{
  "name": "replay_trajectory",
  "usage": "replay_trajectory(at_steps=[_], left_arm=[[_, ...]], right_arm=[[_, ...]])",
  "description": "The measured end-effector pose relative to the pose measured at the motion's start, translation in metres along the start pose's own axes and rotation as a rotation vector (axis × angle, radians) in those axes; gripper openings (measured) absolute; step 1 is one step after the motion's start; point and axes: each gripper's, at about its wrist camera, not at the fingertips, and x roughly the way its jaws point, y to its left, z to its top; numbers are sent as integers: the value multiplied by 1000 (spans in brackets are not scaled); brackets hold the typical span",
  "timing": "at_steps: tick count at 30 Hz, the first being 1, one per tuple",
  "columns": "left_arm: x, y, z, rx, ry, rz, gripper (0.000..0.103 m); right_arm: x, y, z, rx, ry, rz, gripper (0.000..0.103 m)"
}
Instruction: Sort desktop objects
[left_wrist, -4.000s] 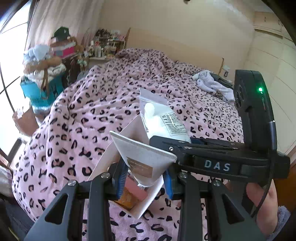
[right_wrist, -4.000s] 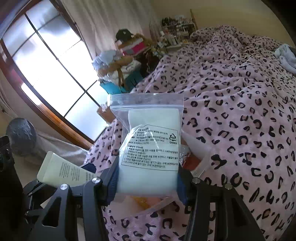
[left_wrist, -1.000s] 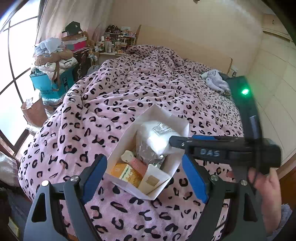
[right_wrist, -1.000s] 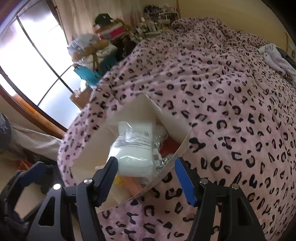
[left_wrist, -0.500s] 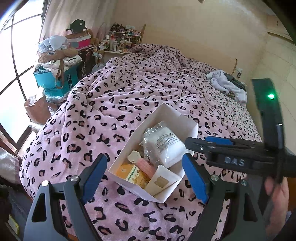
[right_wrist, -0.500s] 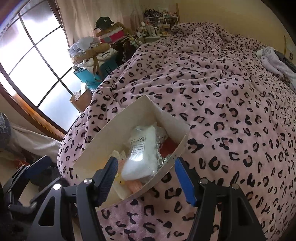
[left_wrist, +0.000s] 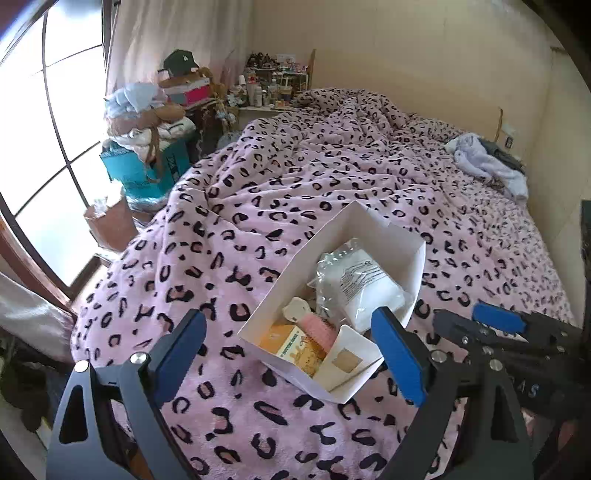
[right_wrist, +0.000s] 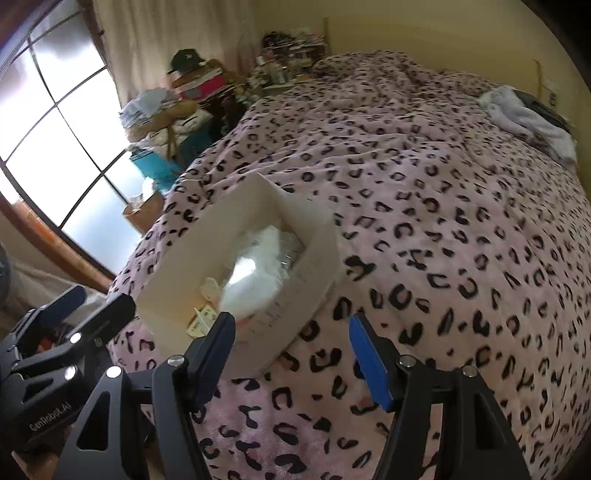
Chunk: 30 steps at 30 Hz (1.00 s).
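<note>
The white cardboard box (left_wrist: 384, 236) sits on the plush leopard-print blanket (left_wrist: 295, 177) of the bed, holding a crinkly clear zip bag (left_wrist: 358, 280), an orange carton (left_wrist: 291, 345), a pink ribbed item (left_wrist: 319, 326) and a white tube (left_wrist: 347, 360). The left gripper (left_wrist: 291, 354) is opening with nothing between its jaws; the right gripper (right_wrist: 291, 354) hangs released and empty. On such soft bedding, a nudge could tip the light box.

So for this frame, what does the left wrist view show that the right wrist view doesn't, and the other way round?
Only the left wrist view clearly shows the orange carton and pink comb inside. Only the right wrist view shows the box's outer side wall. Both show the white box on the leopard blanket, the plastic bag in it, and both grippers empty.
</note>
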Motion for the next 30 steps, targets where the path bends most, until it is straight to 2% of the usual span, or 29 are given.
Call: replay_trajectory(at_steps=[3, 8, 14, 18, 23, 28, 30], left_arm=[[-1, -8, -5, 30, -2, 38, 93], [4, -11, -13, 33, 14, 24, 97], [18, -16, -18, 53, 56, 23, 98], [22, -17, -19, 40, 52, 18, 98], [26, -20, -18, 31, 61, -46, 98], [21, -30, -17, 79, 2, 35, 98], [19, -31, -16, 78, 0, 41, 98]], right_arm=[[0, 0, -12, 9, -13, -30, 66], [6, -5, -27, 39, -12, -62, 66], [14, -11, -37, 67, -12, -96, 66], [16, -14, -39, 72, -19, -98, 66], [18, -14, -38, 58, -19, -118, 66], [18, -13, -38, 44, -20, -128, 66], [17, -12, -38, 44, -22, -126, 66]])
